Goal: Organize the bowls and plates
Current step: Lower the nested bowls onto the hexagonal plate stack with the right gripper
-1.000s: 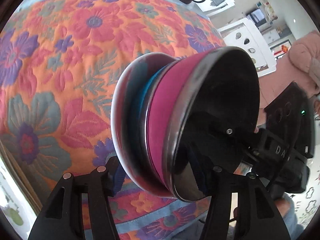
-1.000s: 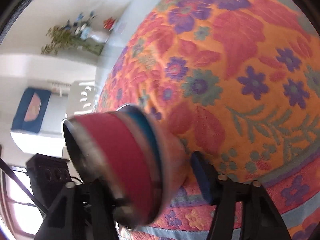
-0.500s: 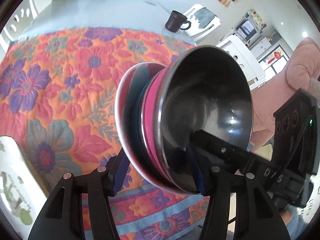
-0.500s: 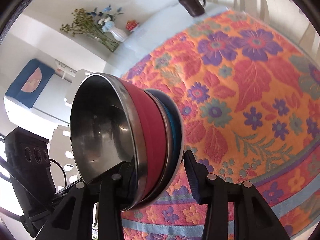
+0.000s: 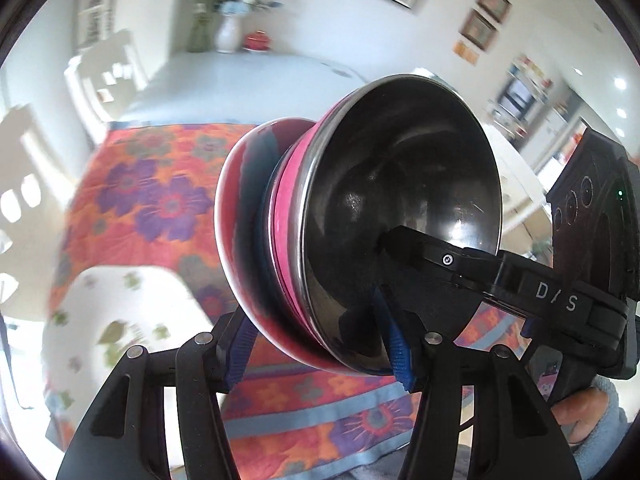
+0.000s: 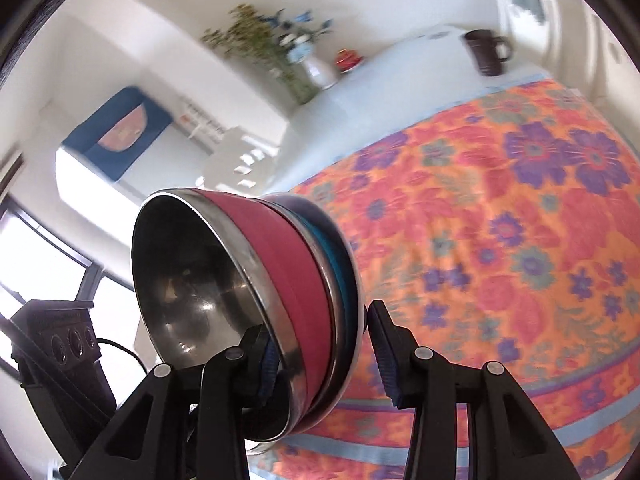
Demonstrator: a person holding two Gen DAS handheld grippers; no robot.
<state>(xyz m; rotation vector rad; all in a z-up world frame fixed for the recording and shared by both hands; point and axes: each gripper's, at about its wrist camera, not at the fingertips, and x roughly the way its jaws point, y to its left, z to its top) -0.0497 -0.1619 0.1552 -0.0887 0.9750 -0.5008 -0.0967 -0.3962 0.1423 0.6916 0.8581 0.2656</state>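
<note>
A nested stack hangs tilted on its side above the table: a steel bowl [image 5: 400, 200] on top, a pink bowl [image 5: 288, 240] under it, a blue piece, then a pink-rimmed plate [image 5: 232, 220]. My left gripper [image 5: 316, 348] is shut on the stack's lower edge, with one pad inside the steel bowl and one behind the plate. My right gripper [image 6: 322, 348] is shut on the opposite edge of the same stack [image 6: 288, 260]. One of its fingers [image 5: 416, 248] reaches into the steel bowl in the left wrist view.
The floral orange tablecloth [image 6: 500, 240] lies below the stack. Beyond it on the white table [image 5: 240, 80] stand a dark mug [image 6: 486, 52] and a vase of flowers [image 6: 316, 68]. A white chair with a floral seat [image 5: 120, 300] stands at the table's near left.
Both grippers have lifted the stack up off the cloth, and the views have tilted up toward the room. The right gripper's far pad closed in onto the plate.
</note>
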